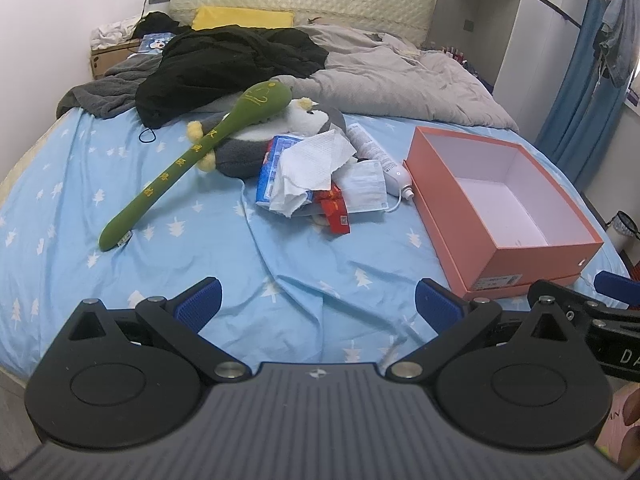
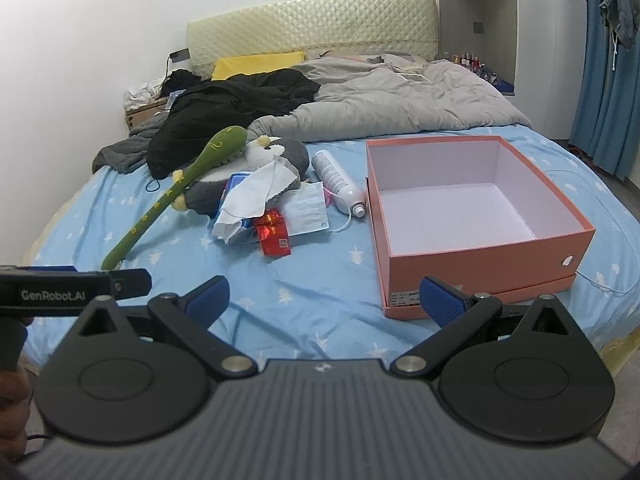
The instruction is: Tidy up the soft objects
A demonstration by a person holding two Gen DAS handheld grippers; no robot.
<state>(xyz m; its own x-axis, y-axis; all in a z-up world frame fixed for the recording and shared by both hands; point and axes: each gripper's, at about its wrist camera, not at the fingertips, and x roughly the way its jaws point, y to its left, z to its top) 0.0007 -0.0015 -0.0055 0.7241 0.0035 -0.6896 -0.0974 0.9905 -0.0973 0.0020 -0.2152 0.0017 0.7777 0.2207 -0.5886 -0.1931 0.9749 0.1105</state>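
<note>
While both grippers (image 1: 318, 306) (image 2: 326, 300) gape wide, empty, green plush (image 1: 192, 160) lies diagonal, head toward headboard.

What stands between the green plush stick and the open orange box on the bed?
A pile lies between the green plush stick and the orange box: crumpled tissue, face mask, red packet and white spray bottle. Both grippers hover open, short of them.

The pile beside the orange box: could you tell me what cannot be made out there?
- Blue packet: mostly covered by the white tissue in both views.
- Grey plush: lower body hidden by the pile.
- Green plush stick: tip cut off by the left gripper in the right wrist view.
- Box label: too small.
</note>
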